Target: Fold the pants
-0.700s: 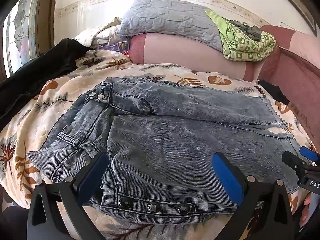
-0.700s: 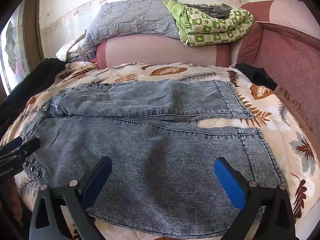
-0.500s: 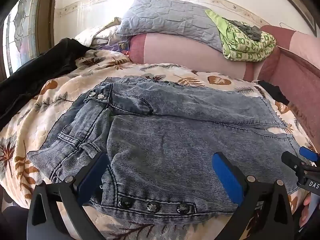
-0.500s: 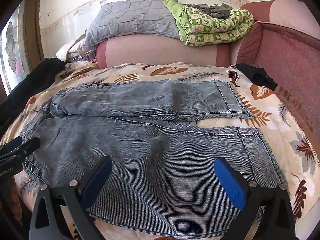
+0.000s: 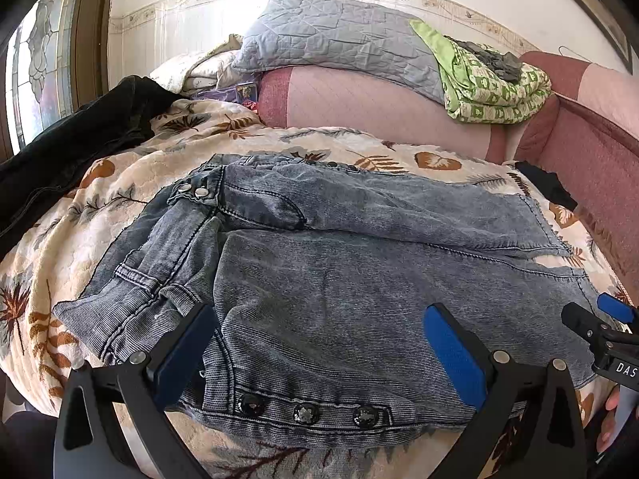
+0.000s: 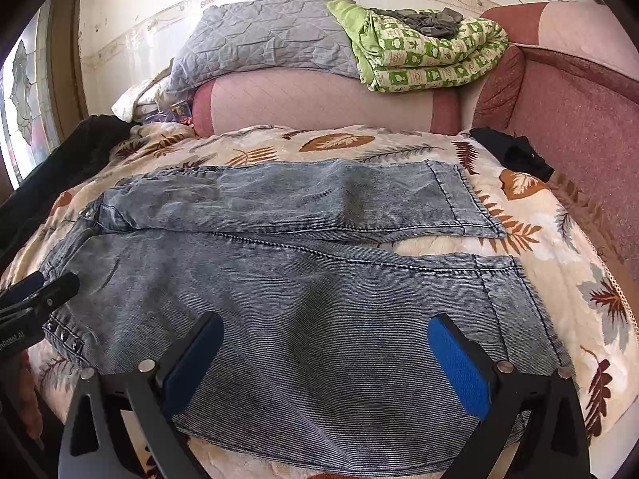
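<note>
A cream blanket printed with brown leaves [image 5: 131,183] covers the bed, backed by a pink padded headboard [image 6: 319,103] and a stained-glass window [image 5: 40,80]. Grey-blue washed denim pants [image 6: 303,291] are spread flat on it. The left gripper [image 5: 319,339] and right gripper [image 6: 325,343] are held spread wide above the denim, nothing pinched.

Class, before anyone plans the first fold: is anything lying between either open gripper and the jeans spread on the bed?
Nothing visible. The left gripper and right gripper both hang open directly over the jeans, with only bare denim between their fingers.
</note>
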Demonstrator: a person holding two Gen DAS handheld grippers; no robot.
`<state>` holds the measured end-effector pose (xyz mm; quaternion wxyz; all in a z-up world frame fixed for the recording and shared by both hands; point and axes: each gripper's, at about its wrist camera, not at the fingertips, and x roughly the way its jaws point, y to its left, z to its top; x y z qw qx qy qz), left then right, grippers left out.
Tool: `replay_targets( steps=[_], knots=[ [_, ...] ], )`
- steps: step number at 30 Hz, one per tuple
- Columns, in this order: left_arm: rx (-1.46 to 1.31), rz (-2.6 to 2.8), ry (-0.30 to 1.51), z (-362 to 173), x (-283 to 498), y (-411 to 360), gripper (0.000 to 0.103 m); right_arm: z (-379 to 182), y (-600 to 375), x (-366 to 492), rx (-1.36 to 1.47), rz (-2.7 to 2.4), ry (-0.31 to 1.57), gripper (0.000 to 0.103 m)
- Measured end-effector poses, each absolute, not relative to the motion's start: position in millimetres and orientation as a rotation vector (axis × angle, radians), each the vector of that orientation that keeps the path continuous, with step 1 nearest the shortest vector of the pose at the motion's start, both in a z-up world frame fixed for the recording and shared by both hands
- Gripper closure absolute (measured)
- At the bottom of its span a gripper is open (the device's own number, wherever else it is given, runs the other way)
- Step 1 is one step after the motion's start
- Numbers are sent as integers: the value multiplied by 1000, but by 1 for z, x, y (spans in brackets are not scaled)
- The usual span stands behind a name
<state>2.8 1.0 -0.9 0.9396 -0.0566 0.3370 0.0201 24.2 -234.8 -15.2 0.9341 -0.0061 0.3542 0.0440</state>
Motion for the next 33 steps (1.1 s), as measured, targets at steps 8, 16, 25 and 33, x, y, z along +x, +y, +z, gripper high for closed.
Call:
replay_targets(
  steps=[8, 16, 25, 33],
  knots=[
    [-118, 39, 689, 1, 0, 0, 0, -16, -235, 25, -14, 87, 726, 0],
    [-114, 41, 689, 2, -1, 0, 0, -15, -235, 25, -14, 87, 723, 0],
    [-122, 39, 686, 1, -1, 1, 0, -15, -235, 23, -17, 83, 721, 0],
    [-125, 39, 681, 4, -3, 3, 0, -14, -238, 22, -20, 74, 713, 0]
  ],
)
